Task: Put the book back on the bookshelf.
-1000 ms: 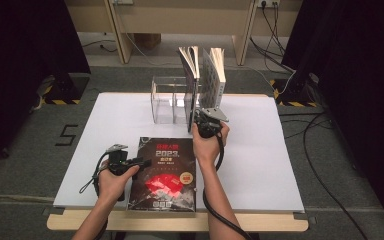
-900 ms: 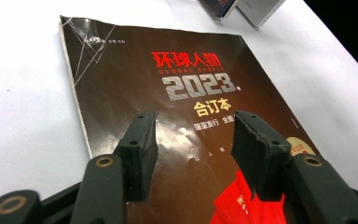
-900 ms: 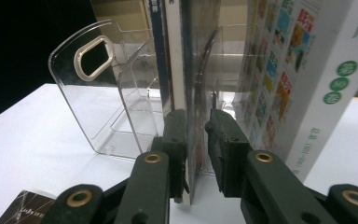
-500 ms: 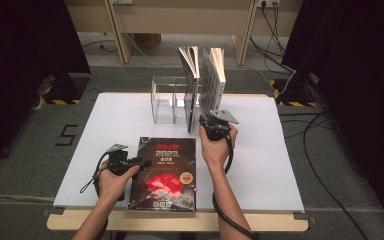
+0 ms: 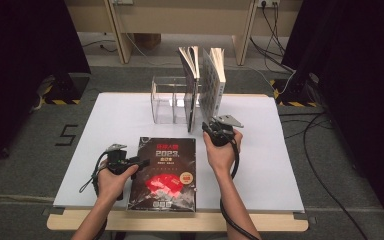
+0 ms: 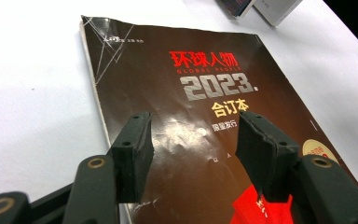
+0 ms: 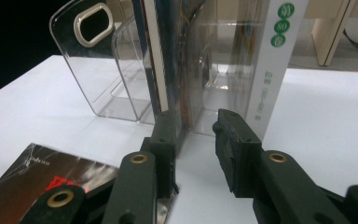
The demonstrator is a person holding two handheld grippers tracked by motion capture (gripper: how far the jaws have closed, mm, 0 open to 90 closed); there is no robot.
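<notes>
2 books (image 5: pixel 205 82) stand in a clear rack (image 5: pixel 166 100); both grippers' fingers spread wide, holding nothing.

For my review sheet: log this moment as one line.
left gripper: open, over flat magazine | right gripper: open, at upright books in clear rack

Glossy dark paper magazine cover (image 6: pixel 205 116), clear smooth plastic rack (image 7: pixel 107 70), matt white tabletop (image 5: pixel 115 125), matt black tool pads (image 6: pixel 133 149)
</notes>
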